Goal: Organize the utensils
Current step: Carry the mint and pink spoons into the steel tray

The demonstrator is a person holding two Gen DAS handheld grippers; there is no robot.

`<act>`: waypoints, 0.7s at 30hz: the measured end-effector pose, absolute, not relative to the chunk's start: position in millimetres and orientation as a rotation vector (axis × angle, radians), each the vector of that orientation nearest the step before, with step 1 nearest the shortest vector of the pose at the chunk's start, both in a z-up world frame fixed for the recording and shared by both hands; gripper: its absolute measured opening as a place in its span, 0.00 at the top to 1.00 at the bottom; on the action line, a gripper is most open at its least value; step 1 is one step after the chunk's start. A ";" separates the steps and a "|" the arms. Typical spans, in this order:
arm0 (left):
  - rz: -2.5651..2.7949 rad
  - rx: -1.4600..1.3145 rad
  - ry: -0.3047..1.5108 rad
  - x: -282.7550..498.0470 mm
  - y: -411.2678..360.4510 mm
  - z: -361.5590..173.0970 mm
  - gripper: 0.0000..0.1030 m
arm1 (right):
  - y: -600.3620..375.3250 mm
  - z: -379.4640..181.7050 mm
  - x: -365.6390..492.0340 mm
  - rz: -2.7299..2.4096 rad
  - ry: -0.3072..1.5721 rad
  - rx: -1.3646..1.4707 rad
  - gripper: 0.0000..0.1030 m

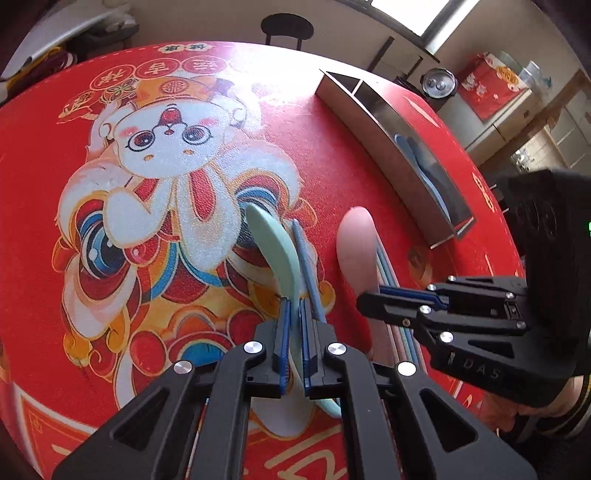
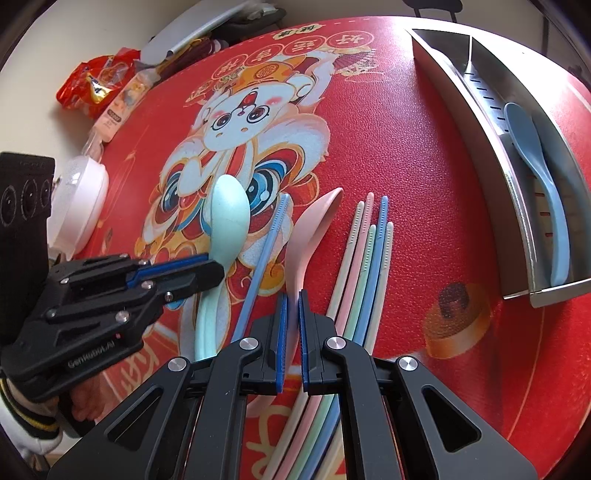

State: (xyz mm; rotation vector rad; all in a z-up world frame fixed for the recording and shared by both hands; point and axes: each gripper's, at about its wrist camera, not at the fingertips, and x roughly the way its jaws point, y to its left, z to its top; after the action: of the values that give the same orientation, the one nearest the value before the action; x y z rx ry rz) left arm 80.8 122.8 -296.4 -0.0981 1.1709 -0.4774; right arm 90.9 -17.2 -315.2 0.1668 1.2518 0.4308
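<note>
Left wrist: we grip green spoon [image 1: 275, 251] w/ left gripper [image 1: 294, 306]; right gripper [image 2: 291, 299] clamps pink spoon [image 2: 310, 225]. Next: carry to tray [image 2: 517, 206], 2 o'clock.

Mint spoon [image 2: 226, 218], pink spoon [image 2: 310, 236], red rabbit-print tablecloth [image 2: 424, 184].

A round table [image 1: 44, 229] fills most of both views, covered by a red cloth [image 2: 424, 184] printed with a cartoon rabbit in festive dress. Beyond its far edge stands a dark chair [image 1: 287, 27] against a pale wall. A bright window [image 1: 417, 11] throws glare across the cloth (the print washes out there). To the right are light cabinets [image 1: 546, 122], with a red box [image 1: 487, 85] on top.
</note>
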 end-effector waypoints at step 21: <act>-0.350 -0.060 1.186 62.1 158.3 -305.6 0.93 | -14.2 -313.8 89.6 0.416 1.251 0.138 0.94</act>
State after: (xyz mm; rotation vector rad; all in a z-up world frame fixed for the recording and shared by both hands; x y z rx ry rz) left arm 62.1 158.3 -305.6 -0.0604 1.1856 -0.3499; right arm 89.6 -14.2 -313.8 0.1382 1.2506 0.4159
